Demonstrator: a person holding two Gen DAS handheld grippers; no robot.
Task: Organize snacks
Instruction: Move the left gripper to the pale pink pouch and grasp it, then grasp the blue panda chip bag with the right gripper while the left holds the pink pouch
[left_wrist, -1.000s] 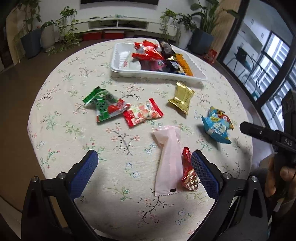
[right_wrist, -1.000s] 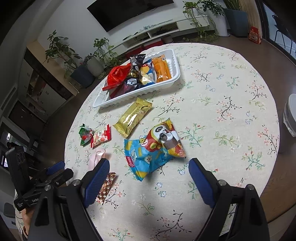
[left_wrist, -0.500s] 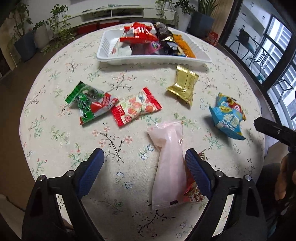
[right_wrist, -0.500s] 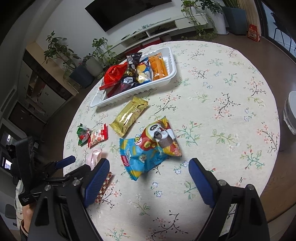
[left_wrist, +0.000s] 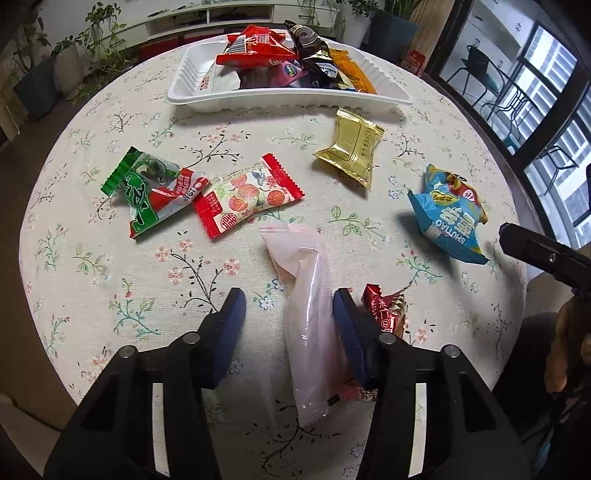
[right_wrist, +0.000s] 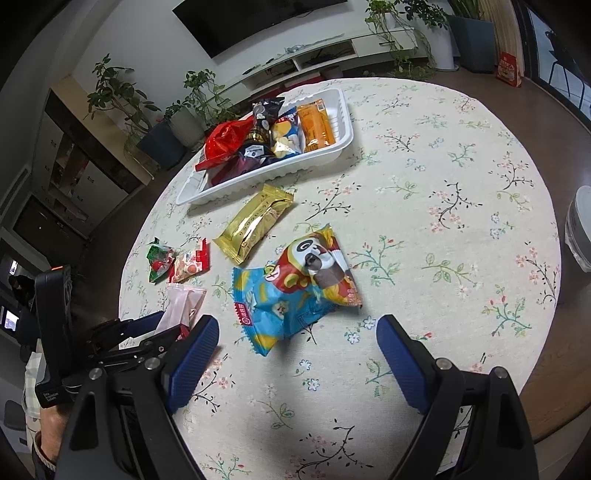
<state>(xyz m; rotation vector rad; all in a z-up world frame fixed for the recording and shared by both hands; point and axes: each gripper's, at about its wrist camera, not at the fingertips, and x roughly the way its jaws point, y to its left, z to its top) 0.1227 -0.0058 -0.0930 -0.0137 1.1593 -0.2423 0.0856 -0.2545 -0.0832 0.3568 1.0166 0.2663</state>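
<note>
The blue snack bag carries the word "SHUTIAO" in white capitals along its lower edge, seen upside down in the left wrist view, with large white Chinese characters above it that I cannot make out. The small red packet and the green-and-red packet bear Chinese characters too. The red bag in the white tray shows a barcode, too small to read.

Soft daylight, faint shadows, fisheye-warped dark edges
</note>
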